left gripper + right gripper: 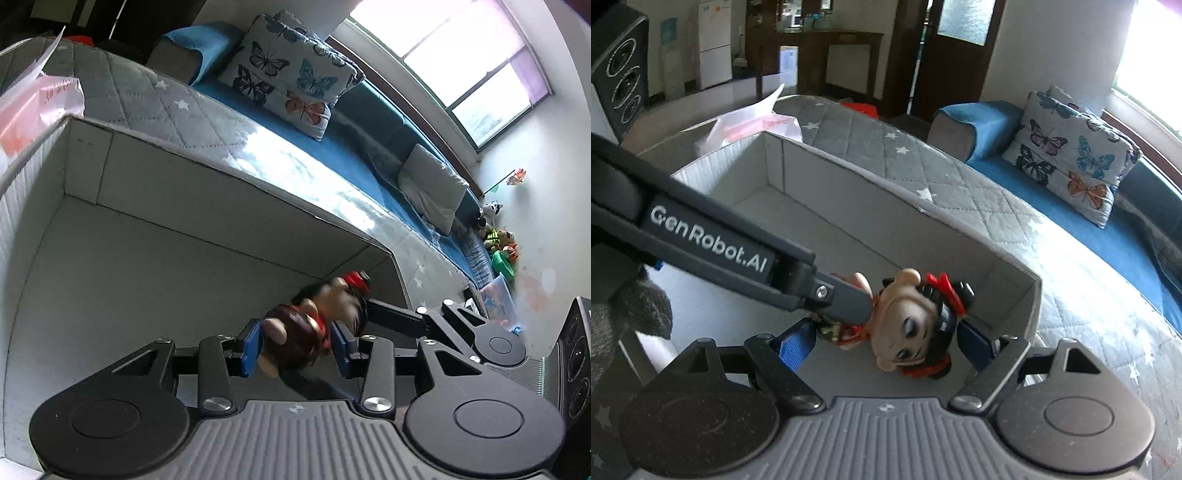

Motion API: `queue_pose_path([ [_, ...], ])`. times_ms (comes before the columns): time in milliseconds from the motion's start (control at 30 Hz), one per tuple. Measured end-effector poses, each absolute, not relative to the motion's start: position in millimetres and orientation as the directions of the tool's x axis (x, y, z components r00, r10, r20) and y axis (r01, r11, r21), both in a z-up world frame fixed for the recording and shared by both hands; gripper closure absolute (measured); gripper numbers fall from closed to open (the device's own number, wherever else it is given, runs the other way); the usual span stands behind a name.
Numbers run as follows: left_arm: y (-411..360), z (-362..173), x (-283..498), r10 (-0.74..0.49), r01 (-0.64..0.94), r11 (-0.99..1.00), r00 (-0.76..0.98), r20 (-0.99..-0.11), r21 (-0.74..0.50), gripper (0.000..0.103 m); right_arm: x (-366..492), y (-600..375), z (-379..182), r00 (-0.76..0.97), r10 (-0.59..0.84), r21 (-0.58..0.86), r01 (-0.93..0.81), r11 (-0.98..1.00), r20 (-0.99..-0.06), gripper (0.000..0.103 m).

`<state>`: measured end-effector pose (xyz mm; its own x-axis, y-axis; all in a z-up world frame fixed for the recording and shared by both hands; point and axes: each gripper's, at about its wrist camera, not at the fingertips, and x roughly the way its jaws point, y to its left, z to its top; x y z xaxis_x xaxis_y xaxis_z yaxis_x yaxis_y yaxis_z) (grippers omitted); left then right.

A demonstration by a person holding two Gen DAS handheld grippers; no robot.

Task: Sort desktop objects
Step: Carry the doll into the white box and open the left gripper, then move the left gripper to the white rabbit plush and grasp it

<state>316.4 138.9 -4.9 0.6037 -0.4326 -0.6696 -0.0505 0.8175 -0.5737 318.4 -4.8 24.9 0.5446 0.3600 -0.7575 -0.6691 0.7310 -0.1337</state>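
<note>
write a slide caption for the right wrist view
Both grippers hold a doll over an open grey box on a quilted bed.

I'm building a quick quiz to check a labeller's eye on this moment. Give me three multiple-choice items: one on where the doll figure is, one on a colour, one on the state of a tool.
1. Where is the doll figure?
A. Over the open grey box
B. On the blue sofa
C. On the speaker

2. What colour are the pads on the tool fingers?
A. Yellow
B. Blue
C. White

3. How does the left tool stand?
A. Wide open and away from the doll
B. Out of view
C. Closed on the doll's body

Answers:
1. A: both wrist views show the figure between the tools with the box's inner walls behind it.
2. B: blue pads show on both the left tool and the right tool.
3. C: in the left wrist view its two pads press the doll's dark red body from both sides.
</note>
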Motion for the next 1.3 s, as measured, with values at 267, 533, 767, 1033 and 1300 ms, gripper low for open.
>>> queue_pose_path([
  [267, 134, 5, 308, -0.411, -0.044, 0.836, 0.612, -0.676, -0.548, 0.06, 313, -11, 33, 0.568, 0.366, -0.125, -0.647, 0.752, -0.738, 0.013],
  [533, 128, 17, 293, -0.383, -0.033, 0.855, 0.632, -0.673, -0.518, 0.06, 294, -25, 48, 0.608, 0.376, -0.124, -0.621, 0.774, -0.7, 0.012],
  [767, 119, 32, 276, -0.373, -0.015, 0.865, 0.651, -0.662, -0.501, 0.06, 267, -39, 62, 0.644, 0.387, -0.133, -0.607, 0.783, -0.66, 0.012],
  [1033, 103, 51, 244, -0.356, 0.024, 0.885, 0.679, -0.642, -0.466, 0.06, 227, -58, 82, 0.684, 0.409, -0.131, -0.591, 0.796, -0.604, 0.012],
  [1300, 90, 65, 203, -0.34, 0.056, 0.9, 0.713, -0.614, -0.433, 0.06, 182, -76, 85, 0.712, 0.416, -0.126, -0.573, 0.81, -0.566, 0.012],
])
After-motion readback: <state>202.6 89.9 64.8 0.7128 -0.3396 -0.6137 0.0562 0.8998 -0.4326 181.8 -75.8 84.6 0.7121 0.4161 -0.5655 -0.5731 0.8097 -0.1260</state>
